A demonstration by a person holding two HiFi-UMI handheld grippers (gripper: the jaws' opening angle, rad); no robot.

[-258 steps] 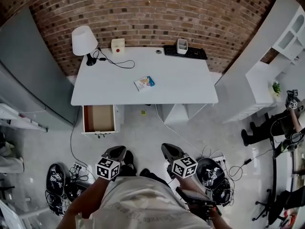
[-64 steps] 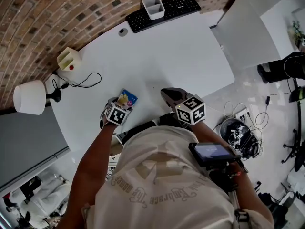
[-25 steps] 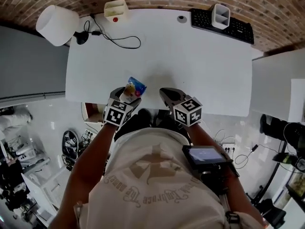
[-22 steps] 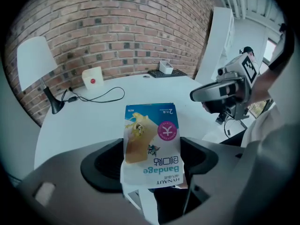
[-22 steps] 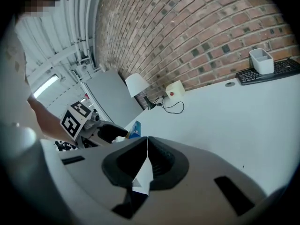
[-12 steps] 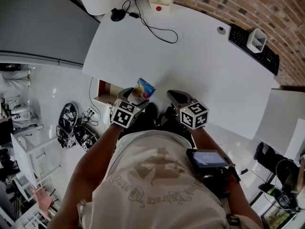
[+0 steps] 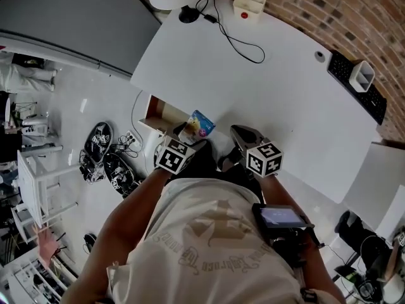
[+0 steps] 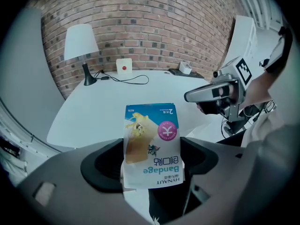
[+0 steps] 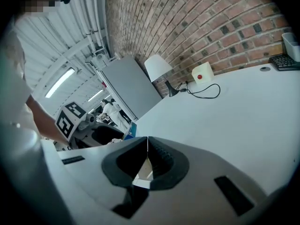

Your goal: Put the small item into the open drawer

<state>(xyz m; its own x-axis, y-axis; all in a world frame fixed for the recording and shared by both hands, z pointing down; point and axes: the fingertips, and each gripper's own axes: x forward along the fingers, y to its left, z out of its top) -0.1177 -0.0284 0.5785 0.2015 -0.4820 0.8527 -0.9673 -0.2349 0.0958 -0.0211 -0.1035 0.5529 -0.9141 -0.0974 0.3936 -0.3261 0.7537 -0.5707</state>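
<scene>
You had the bandage packet (image 8: 152, 144) clamped by its lower end between the jaws of your left tool (image 7: 183, 133), standing up out of them, so the pick-up was done. The packet was off the counter (image 7: 272, 68), held in the air just past the counter's near edge, toward its left end. The open drawer (image 7: 163, 111) showed below that edge, just beside the packet, with its brown inside partly in sight. Your right tool (image 9: 147, 159) had its jaws pressed together on nothing and hung beside the left one at the same edge. By my judgement, you had yet to carry the packet over the drawer's opening, lower it inside and let the jaws part. Nothing lay in the drawer that I could see.
</scene>
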